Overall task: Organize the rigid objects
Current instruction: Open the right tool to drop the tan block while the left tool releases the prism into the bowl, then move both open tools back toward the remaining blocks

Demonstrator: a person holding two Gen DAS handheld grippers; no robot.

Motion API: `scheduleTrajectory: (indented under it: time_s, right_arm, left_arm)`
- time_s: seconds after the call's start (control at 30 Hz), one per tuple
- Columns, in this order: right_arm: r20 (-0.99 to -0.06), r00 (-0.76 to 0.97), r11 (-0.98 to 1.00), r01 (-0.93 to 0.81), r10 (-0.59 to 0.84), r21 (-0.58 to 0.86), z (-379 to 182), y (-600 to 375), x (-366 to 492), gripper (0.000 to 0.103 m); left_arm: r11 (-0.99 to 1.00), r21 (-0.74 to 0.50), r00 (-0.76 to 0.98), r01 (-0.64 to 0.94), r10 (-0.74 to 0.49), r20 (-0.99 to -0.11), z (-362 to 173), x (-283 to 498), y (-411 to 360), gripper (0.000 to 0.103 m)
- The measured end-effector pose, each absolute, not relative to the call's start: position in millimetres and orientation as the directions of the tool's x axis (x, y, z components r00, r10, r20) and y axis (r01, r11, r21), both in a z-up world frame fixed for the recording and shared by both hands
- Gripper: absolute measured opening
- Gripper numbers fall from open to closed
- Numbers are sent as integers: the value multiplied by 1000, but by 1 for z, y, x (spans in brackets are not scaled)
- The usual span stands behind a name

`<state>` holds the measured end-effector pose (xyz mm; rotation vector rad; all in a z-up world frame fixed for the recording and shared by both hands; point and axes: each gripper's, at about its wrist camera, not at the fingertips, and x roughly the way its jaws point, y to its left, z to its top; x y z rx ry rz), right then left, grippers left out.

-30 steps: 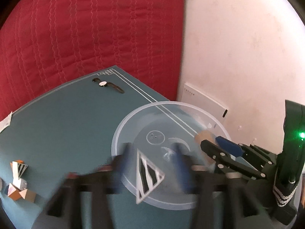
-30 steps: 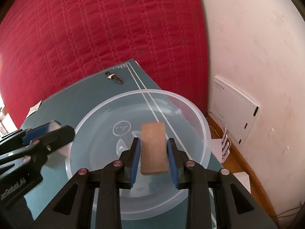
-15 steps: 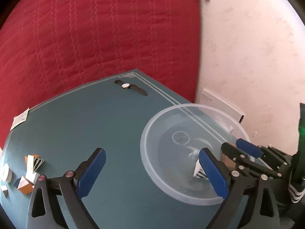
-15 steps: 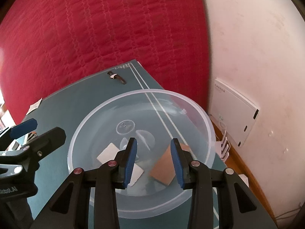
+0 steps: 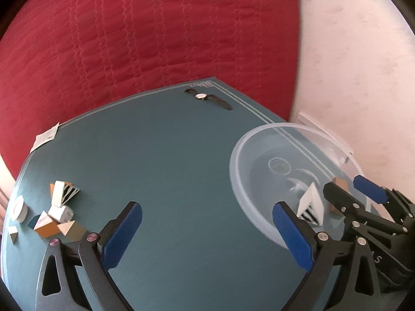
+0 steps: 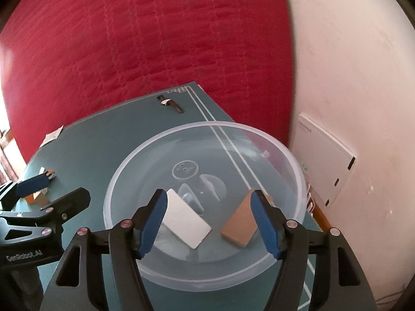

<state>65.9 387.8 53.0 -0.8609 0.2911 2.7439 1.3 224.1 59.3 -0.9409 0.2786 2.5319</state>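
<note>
Lying in clear bowl [image 6: 285, 155], two blocks [image 6: 237, 223]

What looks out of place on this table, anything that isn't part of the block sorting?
A wristwatch lies flat near the table's far edge, apart from everything else; it is no block. A small paper tag sits at the far left edge. Otherwise two blocks lie in the clear bowl and the rest are clustered at left.
</note>
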Motion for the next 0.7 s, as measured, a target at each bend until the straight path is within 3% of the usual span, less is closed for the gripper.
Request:
scheduleTrajectory:
  time_s: [0.7]
  right_arm:
    - [-565, -817, -983, -175, 112, 58, 54, 337, 68, 68]
  left_arm:
    - [-948, 24, -715, -318, 223, -663, 42, 3, 168, 102]
